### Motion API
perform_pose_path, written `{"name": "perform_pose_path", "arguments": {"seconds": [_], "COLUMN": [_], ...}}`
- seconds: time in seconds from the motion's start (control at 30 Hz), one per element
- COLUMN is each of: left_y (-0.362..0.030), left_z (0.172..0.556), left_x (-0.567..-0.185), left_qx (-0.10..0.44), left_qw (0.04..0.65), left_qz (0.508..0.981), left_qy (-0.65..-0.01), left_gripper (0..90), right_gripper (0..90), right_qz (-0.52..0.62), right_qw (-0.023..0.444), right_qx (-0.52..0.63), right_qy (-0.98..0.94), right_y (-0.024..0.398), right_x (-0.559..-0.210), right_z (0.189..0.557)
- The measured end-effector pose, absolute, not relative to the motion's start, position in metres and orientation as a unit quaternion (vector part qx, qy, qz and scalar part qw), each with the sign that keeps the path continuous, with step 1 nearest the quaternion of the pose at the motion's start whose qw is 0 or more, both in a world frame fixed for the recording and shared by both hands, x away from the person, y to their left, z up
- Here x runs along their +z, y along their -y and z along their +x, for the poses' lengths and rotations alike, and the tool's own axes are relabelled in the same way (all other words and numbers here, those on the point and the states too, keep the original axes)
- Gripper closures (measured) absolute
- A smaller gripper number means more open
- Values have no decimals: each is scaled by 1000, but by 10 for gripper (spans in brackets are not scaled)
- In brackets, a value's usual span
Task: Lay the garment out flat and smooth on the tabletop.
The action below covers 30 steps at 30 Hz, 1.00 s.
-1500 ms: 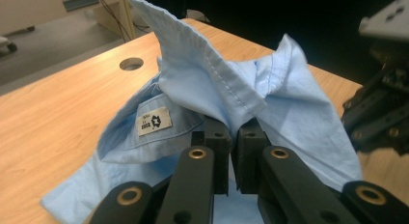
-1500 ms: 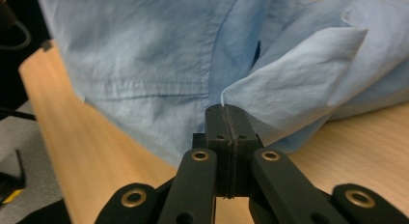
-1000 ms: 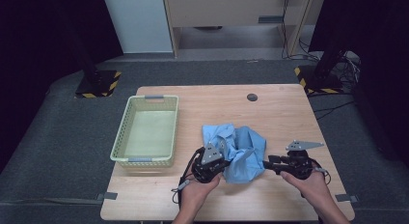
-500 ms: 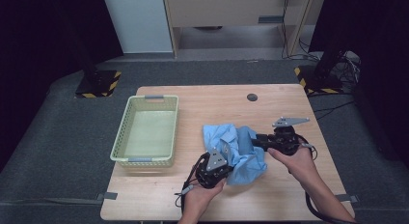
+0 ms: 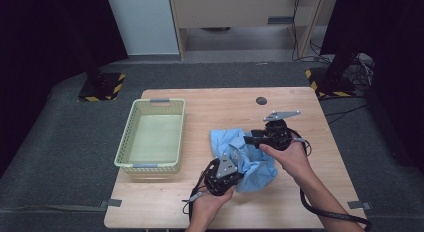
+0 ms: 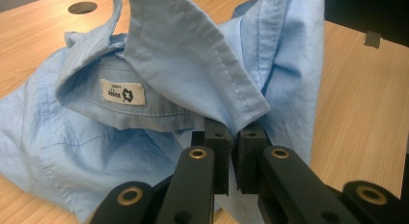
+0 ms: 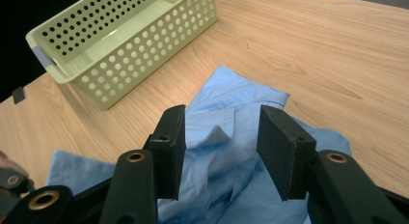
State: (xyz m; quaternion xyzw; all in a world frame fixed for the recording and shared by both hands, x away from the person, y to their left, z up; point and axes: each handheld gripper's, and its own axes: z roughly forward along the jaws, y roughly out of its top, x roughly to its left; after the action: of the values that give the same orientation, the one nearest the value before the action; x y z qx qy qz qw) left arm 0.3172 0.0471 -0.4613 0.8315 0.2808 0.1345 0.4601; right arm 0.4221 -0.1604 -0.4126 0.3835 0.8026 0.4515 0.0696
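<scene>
My left tongs [image 6: 230, 137] clamping crumpled light blue cotton shirt [image 5: 245, 154] near table middle. My right tongs [image 7: 222, 147], nearer, hovering just above shirt's far part, jaws just been opening, pinching nothing.

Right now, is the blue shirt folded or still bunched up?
Bunched up. The blue shirt lies crumpled on the table, collar and label exposed, its fabric pinched in the left gripper.

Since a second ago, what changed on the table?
The right tongs left the shirt's right edge and moved up-table onto its top, jaws just opening, not pressing cloth. The shirt bunched slightly. Left tongs stayed shut on the shirt; basket unmoved.
</scene>
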Motion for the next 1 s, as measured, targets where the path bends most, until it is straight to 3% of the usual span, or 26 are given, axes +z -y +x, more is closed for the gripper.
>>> {"name": "perform_pose_path", "arguments": {"seconds": [0.57,0.67,0.83,1.0], "left_y": [-48,-49,-49,-50], "left_z": [318,319,319,320], "left_x": [-462,-463,-463,-463], "left_qx": [136,137,137,138], "left_qw": [460,460,459,459], "left_qz": [831,831,831,830], "left_qy": [-281,-282,-284,-285], "left_gripper": [870,869,868,865], "right_gripper": [560,637,884,900], "right_qz": [396,397,387,377], "right_qw": [55,51,48,50], "right_qx": [426,423,428,426], "right_qy": [-811,-813,-816,-821], "right_y": [147,145,145,146], "right_x": [-419,-423,-424,-423], "right_z": [434,433,429,426]}}
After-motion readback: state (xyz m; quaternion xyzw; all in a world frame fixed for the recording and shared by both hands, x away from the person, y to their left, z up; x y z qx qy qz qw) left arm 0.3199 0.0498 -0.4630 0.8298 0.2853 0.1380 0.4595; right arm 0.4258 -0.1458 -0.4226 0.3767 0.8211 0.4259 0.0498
